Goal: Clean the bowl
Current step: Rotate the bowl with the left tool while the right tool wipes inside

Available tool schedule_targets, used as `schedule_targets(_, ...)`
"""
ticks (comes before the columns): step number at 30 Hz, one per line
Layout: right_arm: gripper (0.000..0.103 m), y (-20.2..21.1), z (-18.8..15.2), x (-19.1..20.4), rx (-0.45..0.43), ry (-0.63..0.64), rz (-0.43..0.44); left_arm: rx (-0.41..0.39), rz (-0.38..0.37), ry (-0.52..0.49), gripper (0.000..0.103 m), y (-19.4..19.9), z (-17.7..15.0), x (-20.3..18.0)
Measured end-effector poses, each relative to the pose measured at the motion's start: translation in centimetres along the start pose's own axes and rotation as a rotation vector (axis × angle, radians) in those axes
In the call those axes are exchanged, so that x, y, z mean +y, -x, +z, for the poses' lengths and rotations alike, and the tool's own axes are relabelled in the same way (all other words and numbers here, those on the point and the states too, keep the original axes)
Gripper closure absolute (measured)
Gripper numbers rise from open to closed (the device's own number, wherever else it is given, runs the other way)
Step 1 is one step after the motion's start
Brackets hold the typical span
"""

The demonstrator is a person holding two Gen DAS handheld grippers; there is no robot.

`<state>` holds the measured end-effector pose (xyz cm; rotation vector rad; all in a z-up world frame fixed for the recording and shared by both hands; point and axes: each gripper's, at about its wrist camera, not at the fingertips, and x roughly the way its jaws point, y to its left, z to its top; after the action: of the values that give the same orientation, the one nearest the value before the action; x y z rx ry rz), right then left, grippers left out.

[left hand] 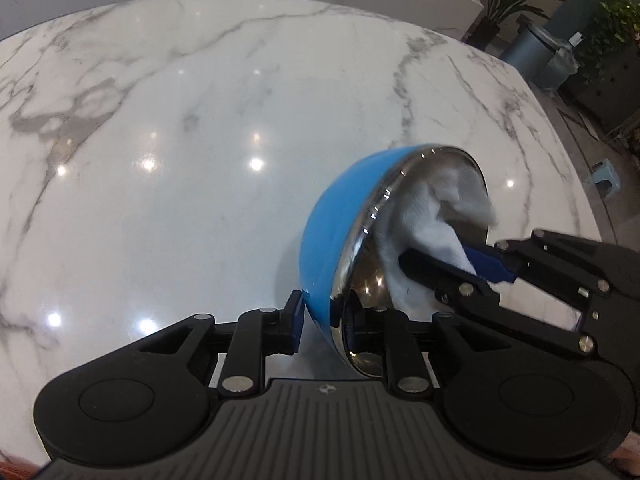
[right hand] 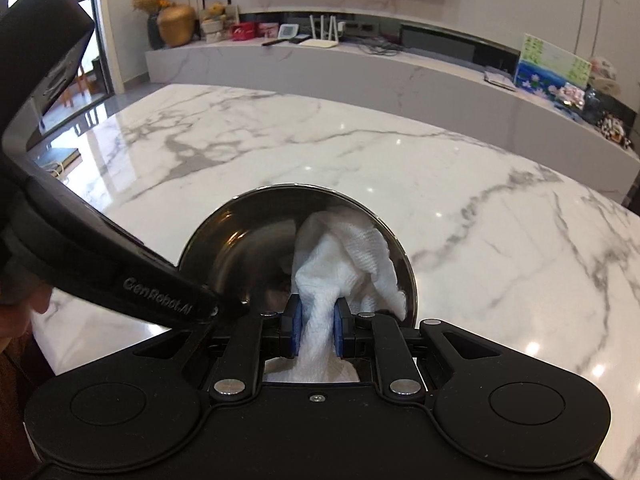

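Observation:
A bowl, blue outside and shiny steel inside, is tilted on its side above the marble table. My left gripper is shut on the bowl's lower rim, one finger outside and one inside. My right gripper is shut on a white cloth and presses it into the bowl's steel inside. In the left wrist view the right gripper reaches in from the right with the cloth bunched against the bowl's wall. The left gripper's body crosses the lower left of the right wrist view.
The white marble table spreads under both grippers, its far edge curving away. Beyond it runs a long marble ledge with vases, boxes and pictures. Potted plants and a grey bin stand on the floor at the right.

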<state>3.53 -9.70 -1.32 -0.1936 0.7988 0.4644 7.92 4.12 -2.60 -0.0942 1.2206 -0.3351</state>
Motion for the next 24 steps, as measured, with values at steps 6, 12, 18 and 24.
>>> schedule_targets(6,0.089,-1.2,1.2,-0.3,0.061,0.003,0.015,-0.032,0.023,0.037,0.069,0.3,0.5,1.3)
schedule_targets(12,0.090,-1.9,1.8,-0.1,0.118,0.032,0.044,-0.097,0.051,0.019,0.067,1.2,1.6,1.8)
schedule_targets(18,0.089,-2.5,2.2,0.1,0.167,0.072,0.055,-0.104,0.082,-0.063,0.092,0.9,2.9,1.5)
schedule_targets(24,0.088,-2.8,3.4,0.1,0.183,0.087,0.062,-0.112,0.068,-0.098,0.095,0.4,3.0,1.3)
